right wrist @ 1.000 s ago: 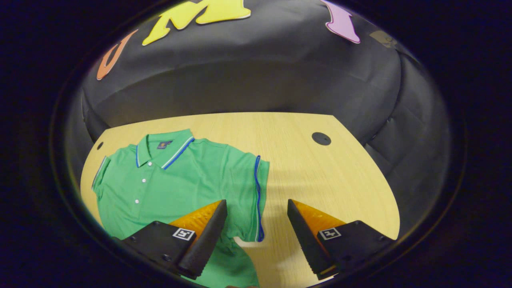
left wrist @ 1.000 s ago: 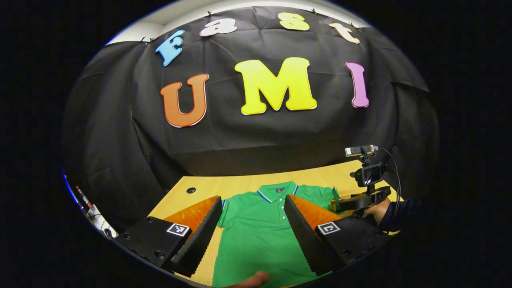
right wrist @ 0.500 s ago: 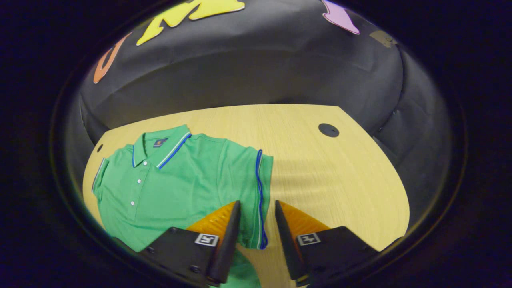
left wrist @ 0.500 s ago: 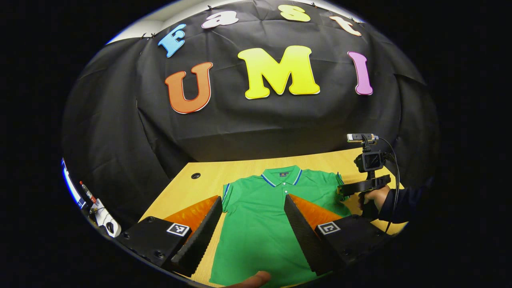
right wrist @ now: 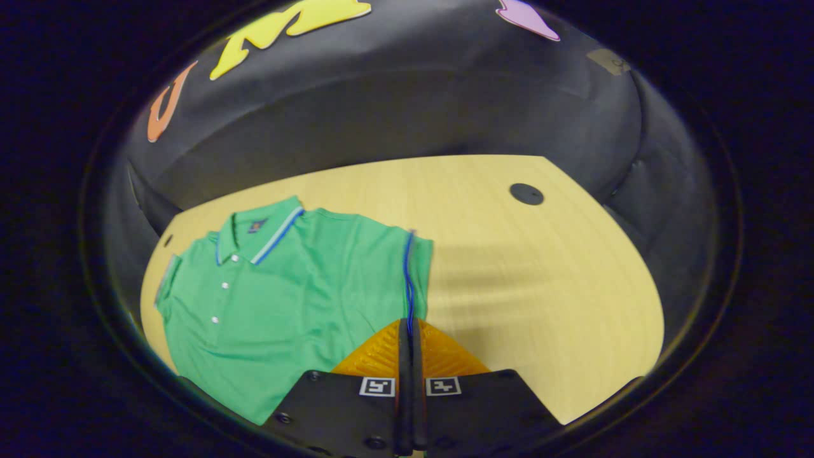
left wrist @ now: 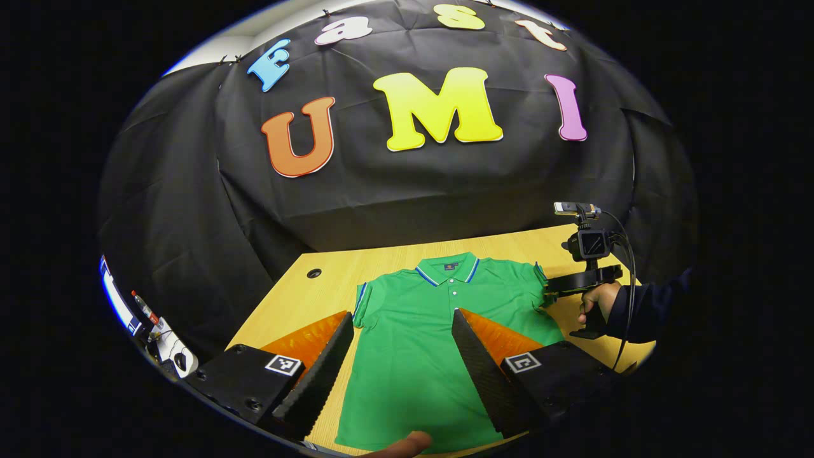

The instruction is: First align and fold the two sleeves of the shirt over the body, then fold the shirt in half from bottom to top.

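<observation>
Now the green short-sleeved polo shirt (right wrist: 286,292) lies flat on the light wooden bench (right wrist: 534,267), the right gripper's (right wrist: 407,337) jaws pinching its blue-edged sleeve hem, the left gripper's (left wrist: 402,346) jaws spread wide above its body.

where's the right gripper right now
In the right gripper view, the right gripper is shut on the blue-trimmed sleeve of the green shirt.

green shirt (left wrist: 416,356), blue-striped collar (left wrist: 445,272), tan table (right wrist: 540,273)

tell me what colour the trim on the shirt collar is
Blue and white stripes on the green polo shirt's collar, clearest in the right gripper view.
</observation>
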The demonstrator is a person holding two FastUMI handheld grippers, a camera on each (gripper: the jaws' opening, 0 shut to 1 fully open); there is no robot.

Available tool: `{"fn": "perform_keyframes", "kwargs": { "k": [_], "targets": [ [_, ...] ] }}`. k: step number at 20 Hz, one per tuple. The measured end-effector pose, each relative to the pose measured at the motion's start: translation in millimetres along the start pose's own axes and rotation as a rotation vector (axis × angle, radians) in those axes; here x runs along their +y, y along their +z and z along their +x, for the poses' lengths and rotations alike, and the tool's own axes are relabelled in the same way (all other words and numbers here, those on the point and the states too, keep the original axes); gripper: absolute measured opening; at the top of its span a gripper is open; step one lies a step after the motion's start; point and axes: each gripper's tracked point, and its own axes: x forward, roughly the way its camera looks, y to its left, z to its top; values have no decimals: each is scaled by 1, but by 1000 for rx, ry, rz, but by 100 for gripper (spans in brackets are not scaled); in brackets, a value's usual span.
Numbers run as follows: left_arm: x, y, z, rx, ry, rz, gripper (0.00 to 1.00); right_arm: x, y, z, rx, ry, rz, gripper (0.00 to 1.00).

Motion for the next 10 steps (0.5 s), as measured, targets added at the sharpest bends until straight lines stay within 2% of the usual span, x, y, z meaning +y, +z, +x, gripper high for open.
{"fn": "perform_keyframes", "kwargs": {
  "k": [3, 4, 10],
  "targets": [
    [5, -1, -6, -4, 11, -8, 100, -2, -3, -2, -3, -13, -31, 0],
    [7, 0, -7, -6, 14, -13, 100, -3, 0, -5, -12, -21, -44, 3],
    [22, -2, -16, -23, 37, -43, 100, 9, 36, -29, -110, -61, -107, 2]
  ]
}}
